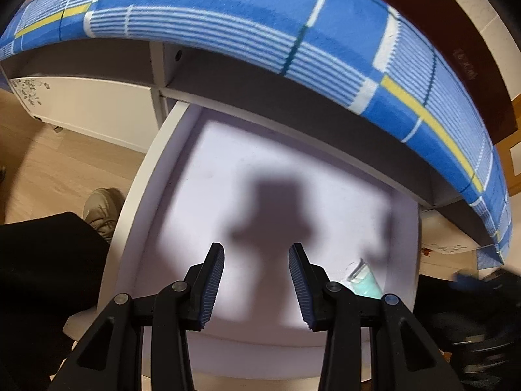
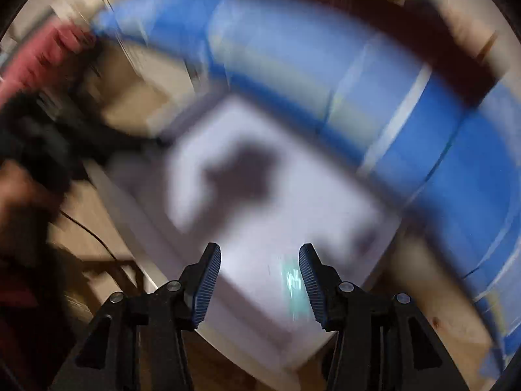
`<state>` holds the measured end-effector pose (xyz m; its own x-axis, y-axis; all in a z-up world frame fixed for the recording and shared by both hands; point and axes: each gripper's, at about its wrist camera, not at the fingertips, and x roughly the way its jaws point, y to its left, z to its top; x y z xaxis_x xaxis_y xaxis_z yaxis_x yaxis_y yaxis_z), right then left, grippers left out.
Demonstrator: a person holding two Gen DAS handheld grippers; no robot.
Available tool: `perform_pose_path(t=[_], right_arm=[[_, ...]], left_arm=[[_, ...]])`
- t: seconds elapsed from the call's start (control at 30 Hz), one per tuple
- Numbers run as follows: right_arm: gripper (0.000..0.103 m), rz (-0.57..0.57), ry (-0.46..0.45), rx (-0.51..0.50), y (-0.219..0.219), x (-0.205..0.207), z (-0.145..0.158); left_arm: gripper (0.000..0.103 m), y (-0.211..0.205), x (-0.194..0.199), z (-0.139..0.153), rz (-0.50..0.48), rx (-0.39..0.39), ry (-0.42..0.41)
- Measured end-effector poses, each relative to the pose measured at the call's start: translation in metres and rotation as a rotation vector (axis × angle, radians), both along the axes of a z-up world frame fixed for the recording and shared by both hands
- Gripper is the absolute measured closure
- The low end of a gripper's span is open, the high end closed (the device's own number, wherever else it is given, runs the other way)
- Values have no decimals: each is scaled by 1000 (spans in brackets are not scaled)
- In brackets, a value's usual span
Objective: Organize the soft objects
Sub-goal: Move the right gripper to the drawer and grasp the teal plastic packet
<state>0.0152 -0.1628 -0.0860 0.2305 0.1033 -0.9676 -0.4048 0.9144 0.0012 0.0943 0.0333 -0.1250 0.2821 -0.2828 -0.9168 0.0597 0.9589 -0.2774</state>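
Note:
A white drawer (image 1: pixel 143 195) stands pulled out from under a bed covered by a blue plaid blanket (image 1: pixel 228 0). In its near right corner lies a mint-green soft item in clear wrap (image 1: pixel 364 282). My left gripper (image 1: pixel 256 247) hangs open above the drawer floor with nothing between its fingers. The right wrist view is badly blurred. There my right gripper (image 2: pixel 259 246) is open over the same drawer (image 2: pixel 136 215), and the mint-green item (image 2: pixel 293 280) shows as a smear below it, close to the right finger and untouched. The blanket (image 2: pixel 456 163) curves behind.
A person's shoe (image 1: pixel 101 208) and dark trouser leg (image 1: pixel 49 260) stand on the wooden floor (image 1: pixel 65 150) left of the drawer. A shut white drawer front with a flower print (image 1: pixel 81 104) lies further left. A dark headboard (image 1: pixel 439 26) borders the bed.

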Motion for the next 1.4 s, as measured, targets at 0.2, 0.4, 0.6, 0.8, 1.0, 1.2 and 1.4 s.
perform_pose_path(t=[0.2,0.4,0.6,0.8,1.0,1.2,1.4], right_arm=[[43,-84,286,-140,-9,14,-108],[37,-149,331,-237,-21,25,-156],[38,-206,363,-209,-34,32,-172],[47,-226,375,-212,-40,38,-182],[70,-229,358,-232,-36,34,-181],[76,-263,347,-168,-40,37,-171],[78,-277,314,-37,-37,32,-145]], left_arm=[[62,2,-3,-5,-2,20,6],[62,-7,-2,-4,-33,25,-11],[62,-19,-4,-2,-85,38,-37],[62,-24,-5,-4,-108,53,-42],[62,-22,-6,-2,-105,50,-39],[62,-23,-7,-2,-108,52,-40],[62,-22,-5,-2,-98,50,-33]])
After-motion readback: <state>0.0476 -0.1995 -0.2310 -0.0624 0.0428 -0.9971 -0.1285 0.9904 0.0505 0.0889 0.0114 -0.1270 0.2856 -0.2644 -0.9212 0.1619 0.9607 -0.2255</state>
